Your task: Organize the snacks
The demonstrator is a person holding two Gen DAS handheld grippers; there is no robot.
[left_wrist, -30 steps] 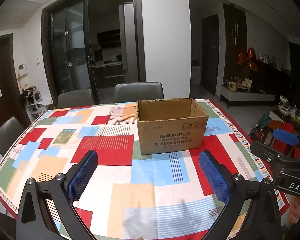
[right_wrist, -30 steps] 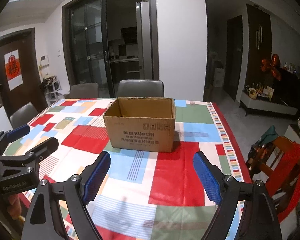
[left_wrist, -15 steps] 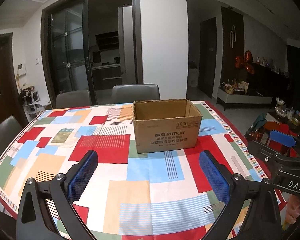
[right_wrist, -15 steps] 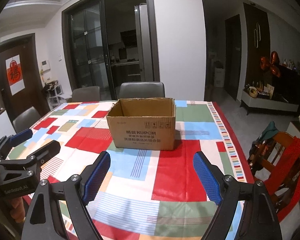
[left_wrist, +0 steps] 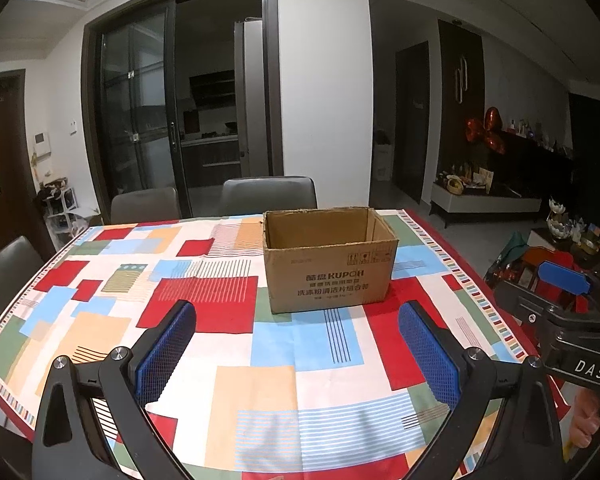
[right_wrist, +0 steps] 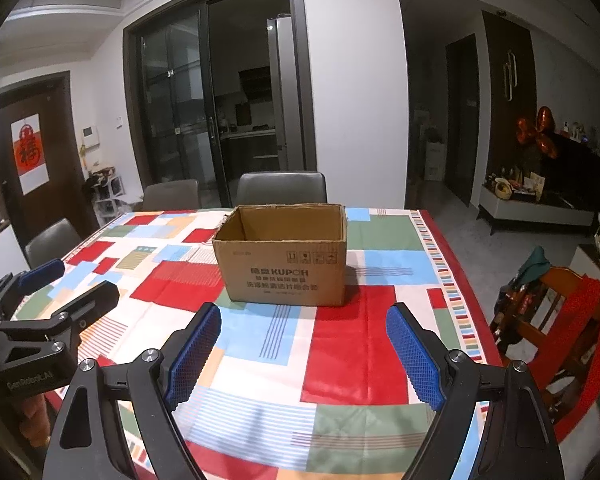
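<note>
An open brown cardboard box [left_wrist: 328, 264] [right_wrist: 284, 264] with printed text stands upright on the table, its inside showing nothing from here. No snacks are visible in either view. My left gripper [left_wrist: 296, 312] hovers over the near part of the table, short of the box, open with nothing between its blue pads. My right gripper [right_wrist: 304, 312] hangs likewise in front of the box, open and holding nothing. Each gripper shows at the edge of the other's view: the right gripper [left_wrist: 560, 292] at the right edge, the left gripper [right_wrist: 64, 284] at the left edge.
The table wears a tablecloth [left_wrist: 292, 344] of red, blue, green and orange patches. Grey chairs [left_wrist: 268, 194] [right_wrist: 282, 186] stand at the far side and left. A wooden chair with red cloth [right_wrist: 560, 312] is close to the table's right edge. Glass doors lie behind.
Both views have tilted slightly upward, so the box sits a little lower in the frames. Both grippers stay open as before.
</note>
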